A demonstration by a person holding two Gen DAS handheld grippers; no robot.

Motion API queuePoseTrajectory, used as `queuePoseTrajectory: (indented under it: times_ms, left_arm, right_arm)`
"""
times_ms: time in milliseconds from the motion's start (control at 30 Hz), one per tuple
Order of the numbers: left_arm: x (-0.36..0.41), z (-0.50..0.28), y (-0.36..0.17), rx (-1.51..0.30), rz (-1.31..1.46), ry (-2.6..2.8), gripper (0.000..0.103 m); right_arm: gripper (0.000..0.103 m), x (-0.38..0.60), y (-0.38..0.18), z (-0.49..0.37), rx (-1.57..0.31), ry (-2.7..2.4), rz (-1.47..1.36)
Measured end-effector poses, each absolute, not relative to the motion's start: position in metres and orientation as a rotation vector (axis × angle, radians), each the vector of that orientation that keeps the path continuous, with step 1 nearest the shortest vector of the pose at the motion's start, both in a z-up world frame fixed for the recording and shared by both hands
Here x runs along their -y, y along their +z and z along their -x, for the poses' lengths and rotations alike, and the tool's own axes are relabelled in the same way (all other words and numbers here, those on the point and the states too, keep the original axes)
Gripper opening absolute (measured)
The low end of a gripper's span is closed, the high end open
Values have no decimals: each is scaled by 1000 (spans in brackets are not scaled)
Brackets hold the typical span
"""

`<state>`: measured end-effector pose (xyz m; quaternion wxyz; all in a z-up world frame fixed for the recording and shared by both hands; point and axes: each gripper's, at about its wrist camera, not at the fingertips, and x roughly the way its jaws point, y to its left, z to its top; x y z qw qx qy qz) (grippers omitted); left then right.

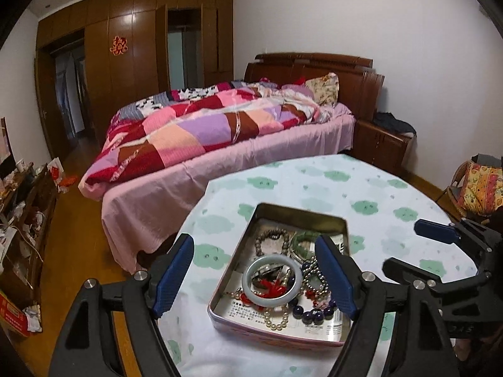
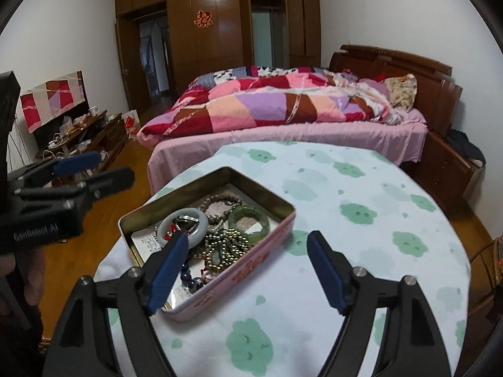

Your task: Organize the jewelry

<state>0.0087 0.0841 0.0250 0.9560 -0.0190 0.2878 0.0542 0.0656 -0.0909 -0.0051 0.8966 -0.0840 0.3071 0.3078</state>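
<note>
One tin [image 1: 276, 336] lies flat, length running away.

Worktop [image 2: 361, 207] cloth white with green cloud print; tin [image 2: 251, 267] pink outside; bangle [image 2: 182, 216] pale jade; bed [image 2: 283, 135] sheet pink.

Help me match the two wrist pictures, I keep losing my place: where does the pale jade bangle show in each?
Left wrist view: the pale jade bangle lies low in the middle, in the tin's near half, on red-corded pieces.
Right wrist view: the bangle sits left of centre, in the tin's left part.
Shared landmark: the green bangle lies right of it in both.
</note>
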Motion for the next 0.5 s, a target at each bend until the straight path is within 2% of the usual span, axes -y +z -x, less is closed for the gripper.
queuePoseTrajectory:
  times_ms: [500]
  left_arm:
    - [-78,-3,32,-568,26,103,82]
  right_arm:
    - [85,107,4,-60,-590,589,152]
